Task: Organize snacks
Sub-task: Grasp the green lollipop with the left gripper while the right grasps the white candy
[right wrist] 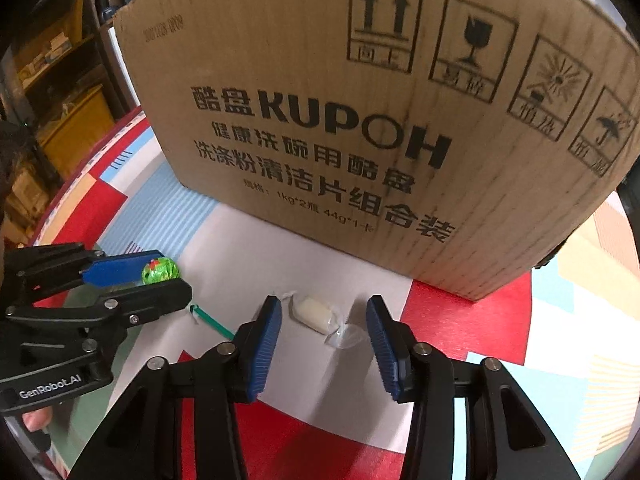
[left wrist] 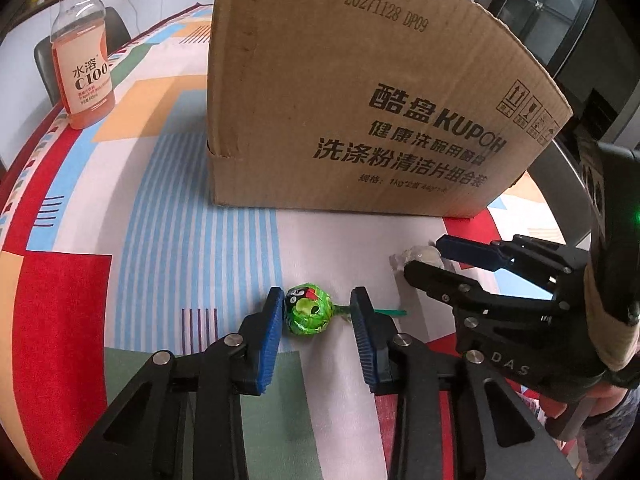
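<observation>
A green-wrapped lollipop [left wrist: 307, 311] with a green stick lies on the patterned tablecloth, between the open fingers of my left gripper [left wrist: 316, 300]; its head touches the left pad. It also shows in the right wrist view [right wrist: 161, 271]. A white candy in a clear twisted wrapper [right wrist: 316, 314] lies between the open fingers of my right gripper [right wrist: 323, 312], touching neither pad. In the left wrist view the candy [left wrist: 416, 257] peeks out behind the right gripper [left wrist: 420, 258]. A brown KUPOH cardboard box [left wrist: 344, 92] stands just behind both; it also fills the right wrist view [right wrist: 380, 112].
An orange C100 drink bottle [left wrist: 83, 64] stands at the far left of the table. The round table's edge [left wrist: 24, 168] curves along the left. Shelves and a yellow bin [right wrist: 76, 128] stand beyond the table.
</observation>
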Tool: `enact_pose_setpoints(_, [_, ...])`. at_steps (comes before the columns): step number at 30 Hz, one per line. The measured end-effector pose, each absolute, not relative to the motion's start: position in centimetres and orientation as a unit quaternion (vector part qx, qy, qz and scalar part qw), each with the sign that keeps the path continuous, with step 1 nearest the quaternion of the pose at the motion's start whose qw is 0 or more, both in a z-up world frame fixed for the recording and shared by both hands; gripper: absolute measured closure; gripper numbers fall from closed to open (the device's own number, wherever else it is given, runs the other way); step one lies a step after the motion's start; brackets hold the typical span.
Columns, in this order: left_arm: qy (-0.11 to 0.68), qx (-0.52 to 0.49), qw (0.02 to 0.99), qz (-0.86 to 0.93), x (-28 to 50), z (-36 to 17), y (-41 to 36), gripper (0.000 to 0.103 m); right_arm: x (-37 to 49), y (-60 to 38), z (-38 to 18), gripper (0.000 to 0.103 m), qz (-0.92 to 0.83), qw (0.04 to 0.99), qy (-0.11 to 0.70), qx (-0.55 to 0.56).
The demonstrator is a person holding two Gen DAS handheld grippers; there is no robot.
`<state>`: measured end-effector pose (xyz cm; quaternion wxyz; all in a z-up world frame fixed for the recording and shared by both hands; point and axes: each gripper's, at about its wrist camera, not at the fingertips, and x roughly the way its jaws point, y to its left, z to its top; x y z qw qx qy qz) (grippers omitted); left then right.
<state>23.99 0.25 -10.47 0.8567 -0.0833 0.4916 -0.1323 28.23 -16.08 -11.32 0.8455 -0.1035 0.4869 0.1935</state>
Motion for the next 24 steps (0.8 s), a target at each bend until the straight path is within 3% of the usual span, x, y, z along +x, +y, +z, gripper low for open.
enact_pose_setpoints(4, [0.491, -0.081, 0.857, -0.132, 24.1, -10.4, 0.3, 0.07, 28.1, -15.7, -11.4, 0.067, 0.194, 0.849, 0.48, -0.108])
enact_pose_setpoints(6, [0.489, -0.078, 0.859, -0.129, 24.1, -10.3, 0.3, 0.073, 28.0, -15.6, -11.4, 0.076, 0.195, 0.849, 0.479, -0.109])
enact_pose_setpoints(12, [0.485, -0.067, 0.862, -0.131, 23.7, -10.0, 0.0, 0.073, 27.4, -15.5, -11.2, 0.076, 0.199, 0.851, 0.475, -0.106])
enact_pose_setpoints(13, [0.483, -0.066, 0.863, -0.13, 23.6, -10.0, 0.0, 0.079, 27.2, -15.5, -11.0, 0.076, 0.198, 0.852, 0.472, -0.106])
enact_pose_setpoints(24, [0.455, -0.04, 0.879, -0.135, 21.8, -7.7, -0.8, 0.079, 24.6, -15.0, -7.4, 0.076, 0.189, 0.879, 0.43, -0.087])
